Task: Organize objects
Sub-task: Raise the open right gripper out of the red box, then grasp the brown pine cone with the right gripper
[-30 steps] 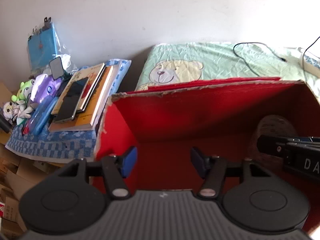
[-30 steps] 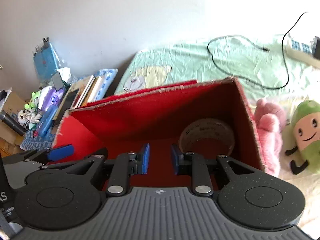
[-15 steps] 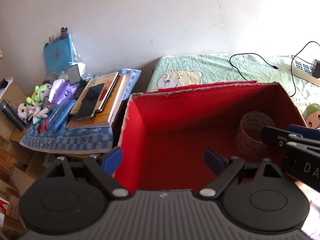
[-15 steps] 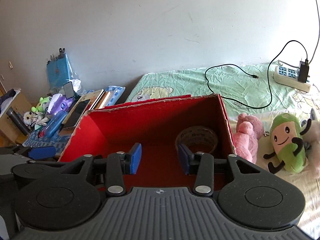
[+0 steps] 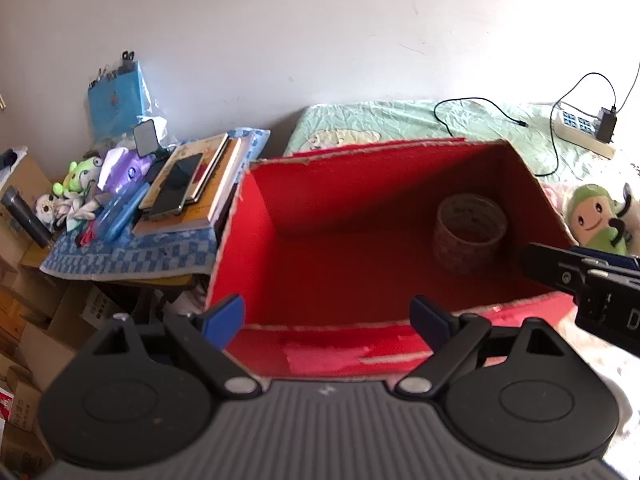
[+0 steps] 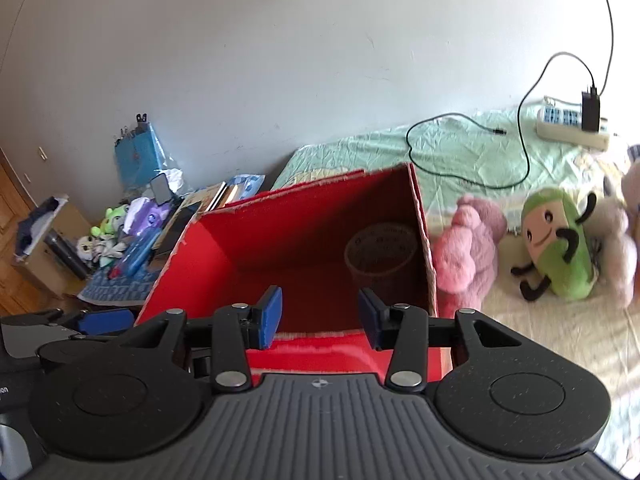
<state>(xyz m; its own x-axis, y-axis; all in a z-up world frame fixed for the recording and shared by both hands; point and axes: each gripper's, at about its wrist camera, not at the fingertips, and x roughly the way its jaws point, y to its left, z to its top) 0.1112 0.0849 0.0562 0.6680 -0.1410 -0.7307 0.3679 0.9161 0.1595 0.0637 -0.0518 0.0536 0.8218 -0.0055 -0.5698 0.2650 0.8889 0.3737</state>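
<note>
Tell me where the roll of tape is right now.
The roll of tape sits inside the red box, in its far right corner, in both wrist views. Outside that wall lies the pink plush toy.

you can read very little here. on the right gripper, where its dark body enters the left wrist view from the right edge, one pale capital "d" shows — whatever follows it is cut off by the frame. the roll of tape standing inside the red box carries printed marks around its band, too blurred to make out in either view. the cardboard cartons at the lower left bear dark print — too small to tell. the book covers give no legible title.
</note>
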